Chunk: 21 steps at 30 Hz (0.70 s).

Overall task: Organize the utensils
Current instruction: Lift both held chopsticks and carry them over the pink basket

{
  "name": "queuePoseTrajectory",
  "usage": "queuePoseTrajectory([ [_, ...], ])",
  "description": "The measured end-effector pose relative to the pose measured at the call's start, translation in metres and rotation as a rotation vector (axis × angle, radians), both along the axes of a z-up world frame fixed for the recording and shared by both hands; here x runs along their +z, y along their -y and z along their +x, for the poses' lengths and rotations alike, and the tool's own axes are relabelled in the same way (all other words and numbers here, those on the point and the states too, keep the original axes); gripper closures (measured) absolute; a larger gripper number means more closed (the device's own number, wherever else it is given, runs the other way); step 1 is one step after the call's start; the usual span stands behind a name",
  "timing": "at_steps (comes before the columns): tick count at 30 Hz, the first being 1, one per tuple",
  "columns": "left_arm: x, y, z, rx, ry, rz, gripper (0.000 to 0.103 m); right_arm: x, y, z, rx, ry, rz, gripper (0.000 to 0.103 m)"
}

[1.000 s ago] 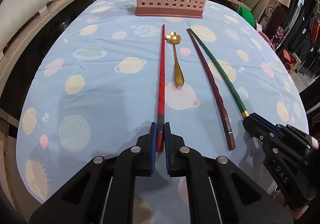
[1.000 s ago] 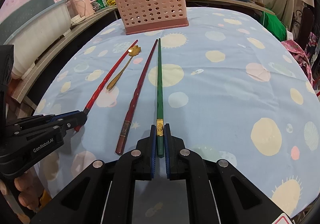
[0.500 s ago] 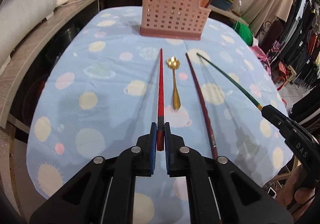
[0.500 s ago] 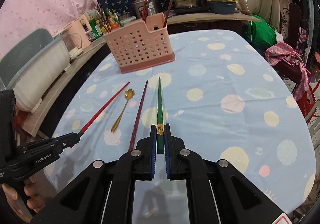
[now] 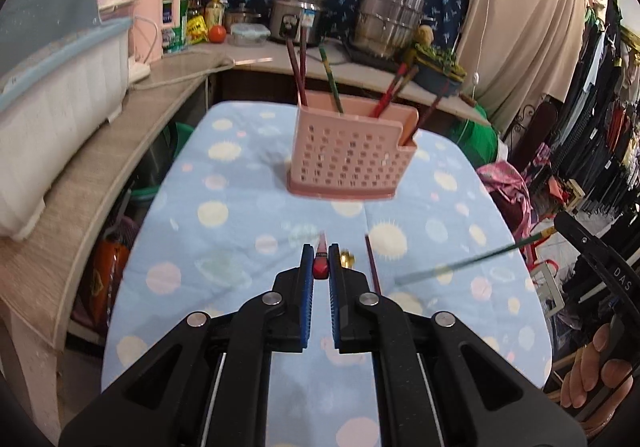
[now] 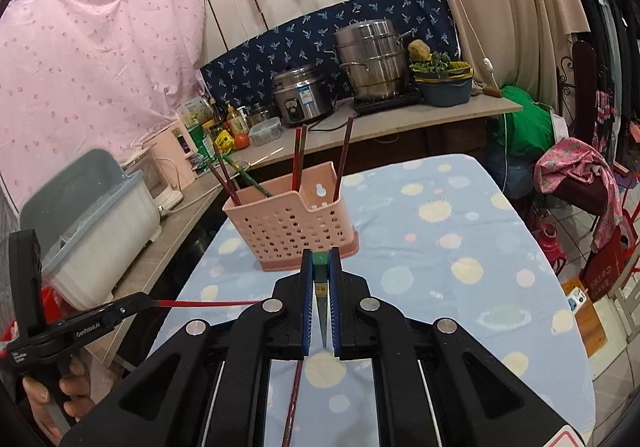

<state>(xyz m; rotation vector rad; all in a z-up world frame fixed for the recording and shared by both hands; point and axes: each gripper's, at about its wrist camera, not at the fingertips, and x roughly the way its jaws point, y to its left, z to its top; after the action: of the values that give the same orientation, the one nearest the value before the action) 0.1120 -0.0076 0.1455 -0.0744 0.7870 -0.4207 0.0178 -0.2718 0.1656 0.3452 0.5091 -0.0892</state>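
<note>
My left gripper (image 5: 321, 271) is shut on a red chopstick (image 5: 321, 267), held in the air and seen end-on; the red chopstick also shows in the right wrist view (image 6: 208, 303). My right gripper (image 6: 321, 279) is shut on a green chopstick (image 6: 320, 283), also lifted; the green chopstick shows blurred in the left wrist view (image 5: 460, 265). A dark red chopstick (image 5: 373, 263) and a gold spoon (image 5: 346, 259) lie on the blue tablecloth. The pink perforated utensil basket (image 5: 352, 163) stands ahead, holding several chopsticks; it also shows in the right wrist view (image 6: 288, 219).
The oval table (image 5: 224, 207) has a planet-print cloth. A wooden counter (image 5: 100, 151) runs along the left with a white bin (image 5: 52, 79). Pots and a rice cooker (image 5: 298, 21) stand on the back counter. Clothes hang at the right.
Both grippers have risen well above the table and tilted level, each carrying its chopstick off the cloth. The dark red chopstick and spoon stayed on the table.
</note>
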Motion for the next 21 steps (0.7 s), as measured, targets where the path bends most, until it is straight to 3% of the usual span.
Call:
queuePoseTrajectory([
  [7, 0.043, 0.007, 0.035, 0.015, 0.074, -0.016, 0.096, 0.034, 0.005, 0.027, 0.007, 0.069, -0.037, 0.096],
  [21, 0.142, 0.020, 0.087, 0.041, 0.272, -0.111, 0.096, 0.102, 0.020, 0.094, 0.030, 0.233, -0.001, 0.096],
])
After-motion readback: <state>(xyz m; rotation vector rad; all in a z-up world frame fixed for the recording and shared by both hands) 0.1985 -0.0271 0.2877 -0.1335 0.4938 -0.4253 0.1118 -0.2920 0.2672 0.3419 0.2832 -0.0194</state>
